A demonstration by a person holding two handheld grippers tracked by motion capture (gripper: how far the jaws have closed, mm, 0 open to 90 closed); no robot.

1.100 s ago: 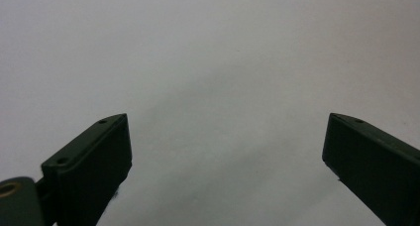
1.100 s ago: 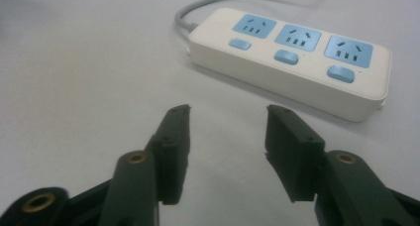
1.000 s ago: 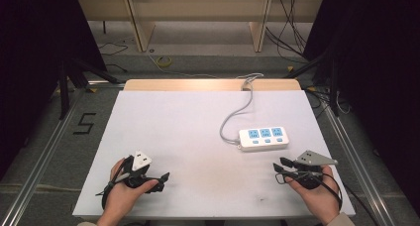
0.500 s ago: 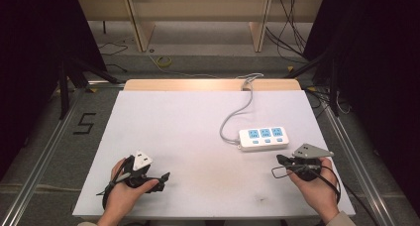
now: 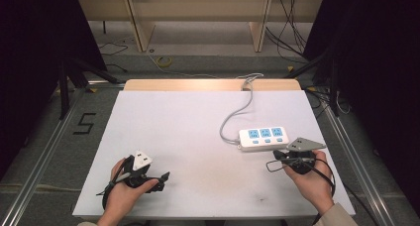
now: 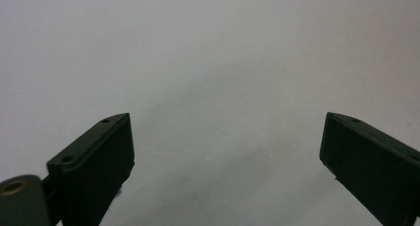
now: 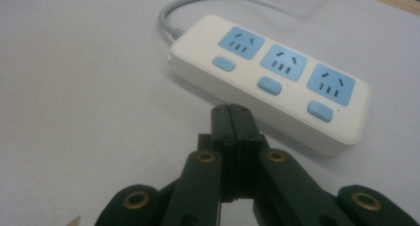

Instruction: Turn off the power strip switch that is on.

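Right gripper is held low over the white table, fingers pressed together with nothing between them, having just closed. Tips are pointed at the white power strip, just short of its near edge; strip lies flat at the table's right, grey cord run toward the far edge. Left gripper is seen with fingers spread wide, empty, over bare table near the left front.

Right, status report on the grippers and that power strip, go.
Left gripper open, empty, over bare table. Right gripper shut, empty, pointing at the power strip, not touching. Strip flat, cord trailing to the far edge. Nothing in the way.
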